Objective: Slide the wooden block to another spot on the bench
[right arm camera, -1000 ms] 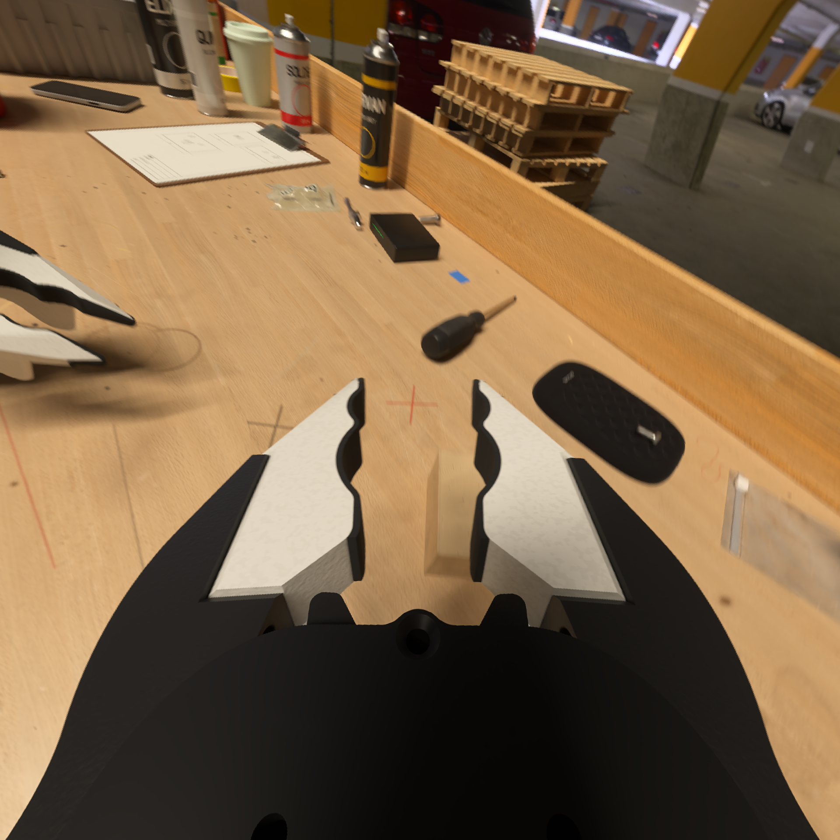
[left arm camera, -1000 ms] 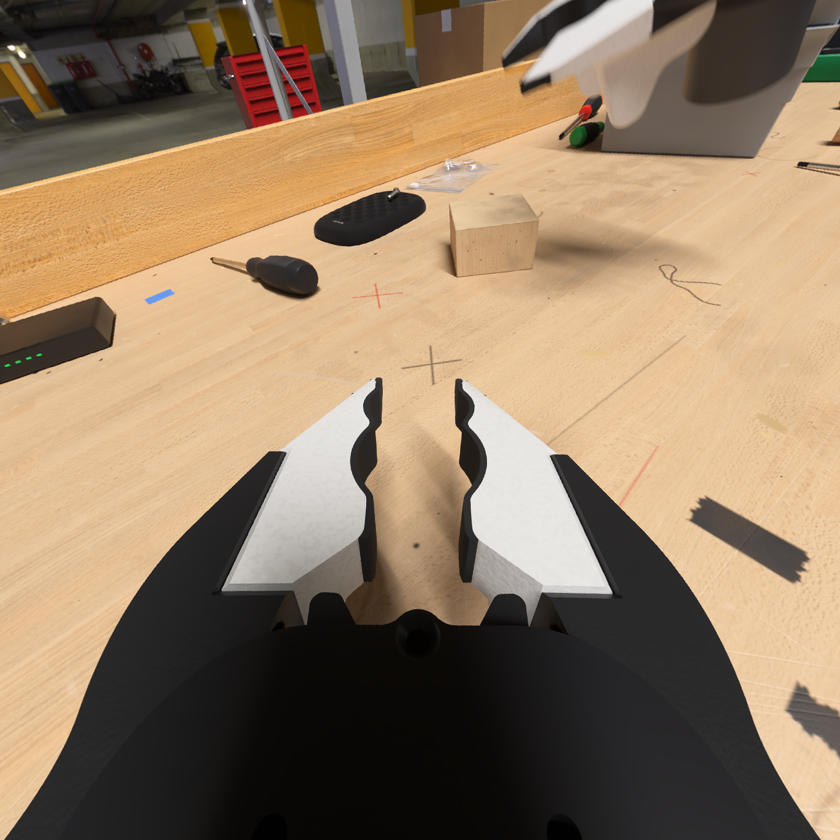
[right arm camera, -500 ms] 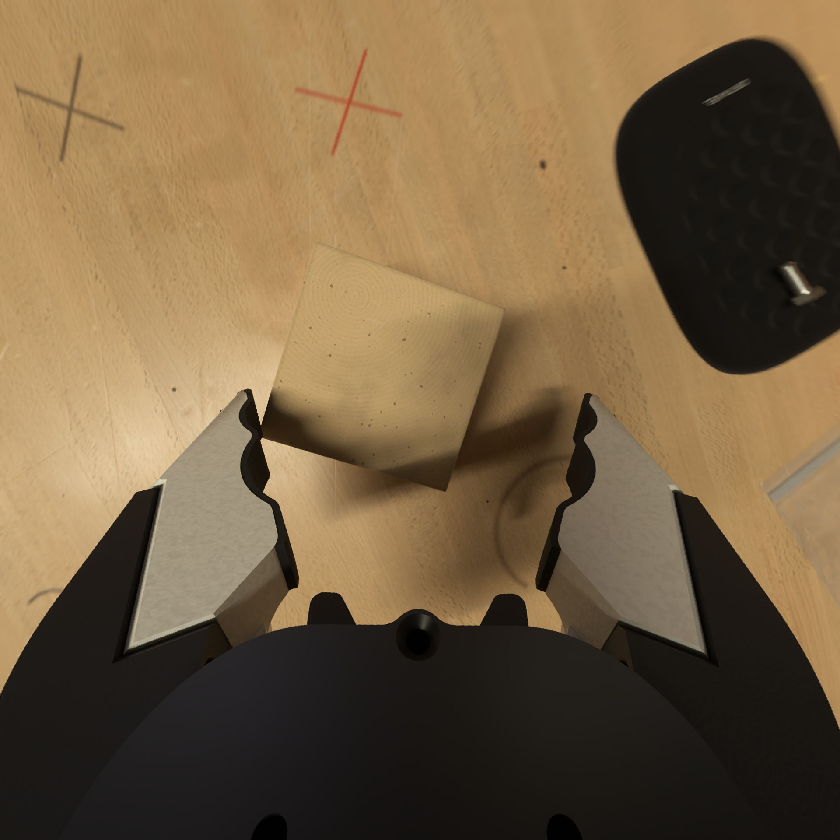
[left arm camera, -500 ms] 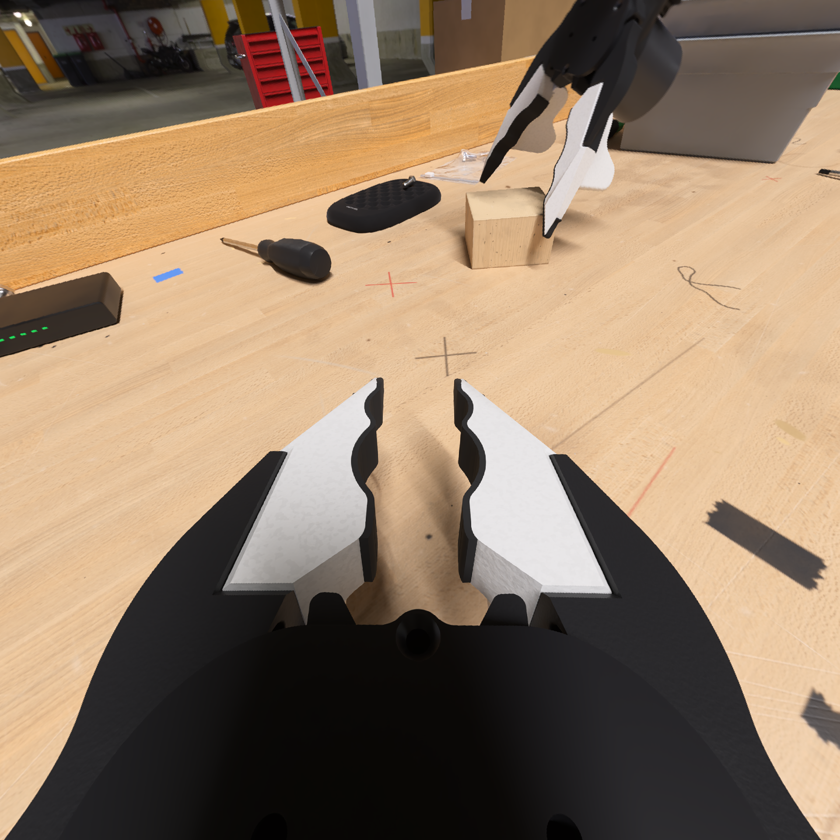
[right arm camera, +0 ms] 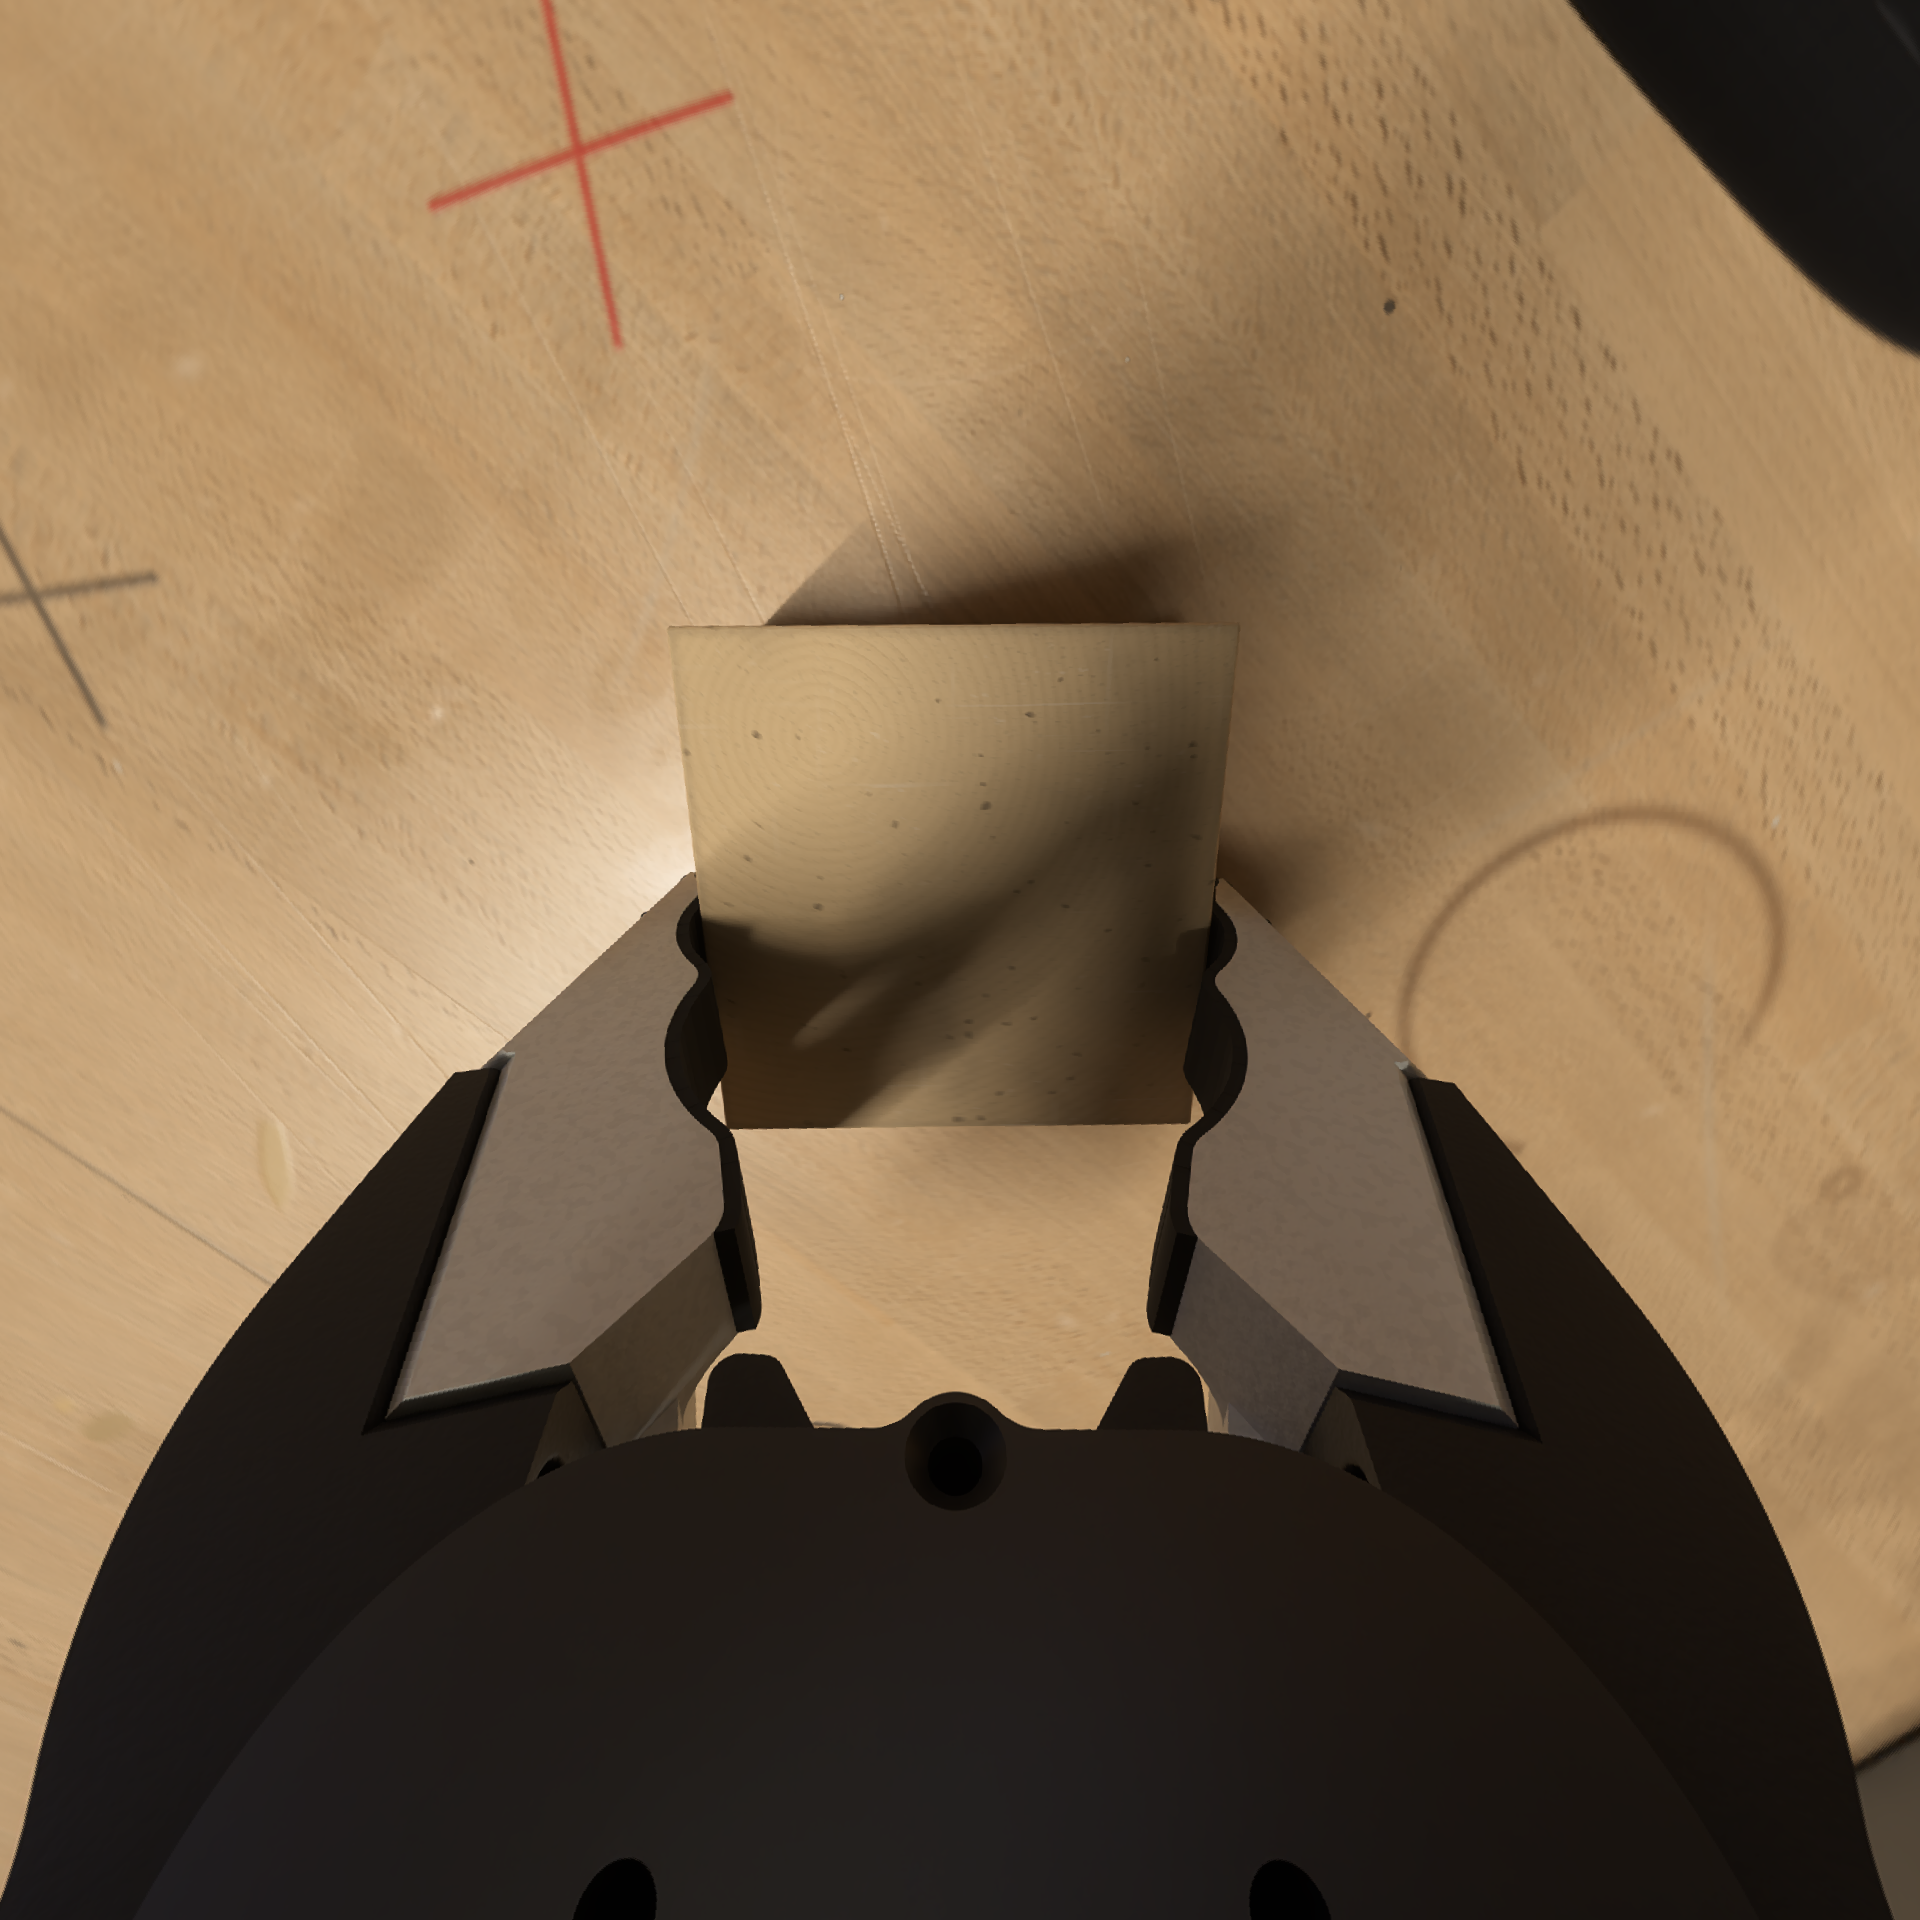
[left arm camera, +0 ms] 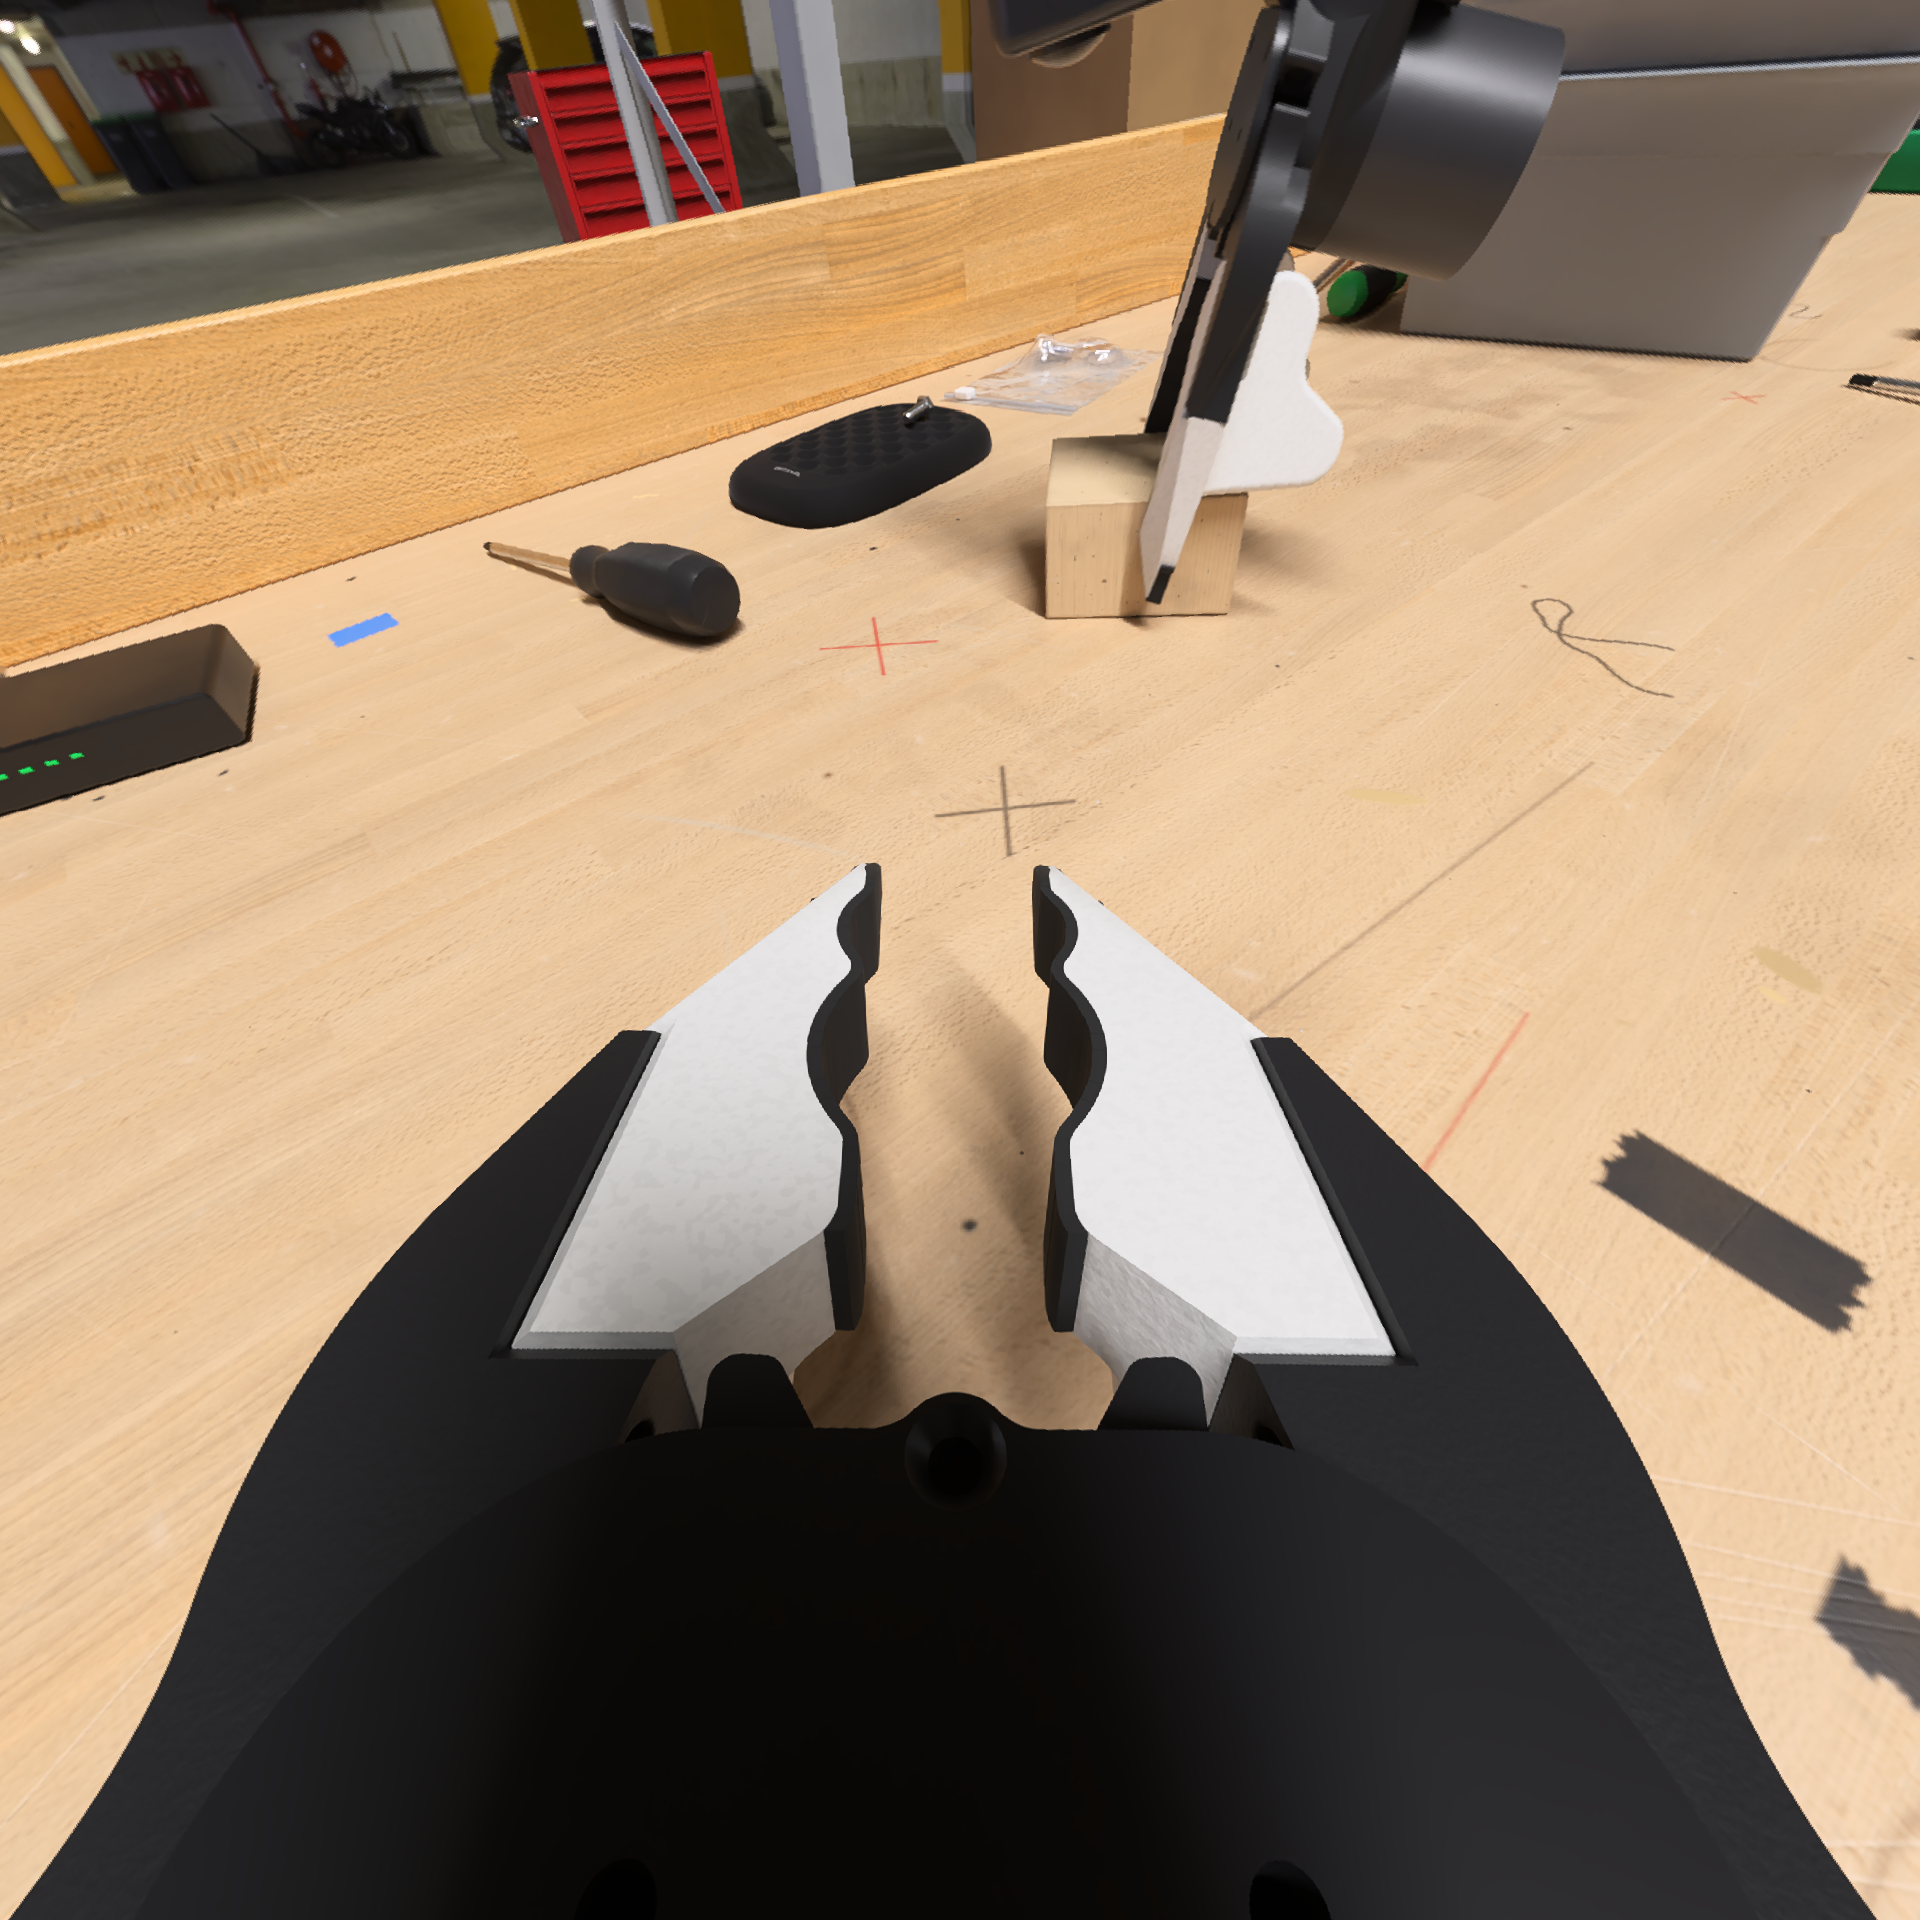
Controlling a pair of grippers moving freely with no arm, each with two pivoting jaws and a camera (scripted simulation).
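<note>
The wooden block [left arm camera: 1101, 551] is a pale cube standing on the bench, far ahead and slightly right in the left wrist view. My right gripper [left arm camera: 1184, 540] comes down on it from above, one finger on its near face, the other behind it. In the right wrist view the block [right arm camera: 956, 831] sits between the fingers, and my right gripper [right arm camera: 954, 904] is shut on its two sides. My left gripper [left arm camera: 956, 873] hovers low over the bench, well short of the block, empty, its jaws a narrow gap apart.
A black screwdriver [left arm camera: 665, 587] and a black oval pad [left arm camera: 862, 462] lie left of the block, near the wooden back rail [left arm camera: 520, 343]. A red cross [left arm camera: 878, 644] and a grey cross [left arm camera: 1005, 808] mark the bench. A grey box [left arm camera: 1662, 208] stands at the far right.
My right gripper swung over the block, came down around it with wide jaws and closed on its sides. The block turned square to the fingers. My left gripper barely moved.
</note>
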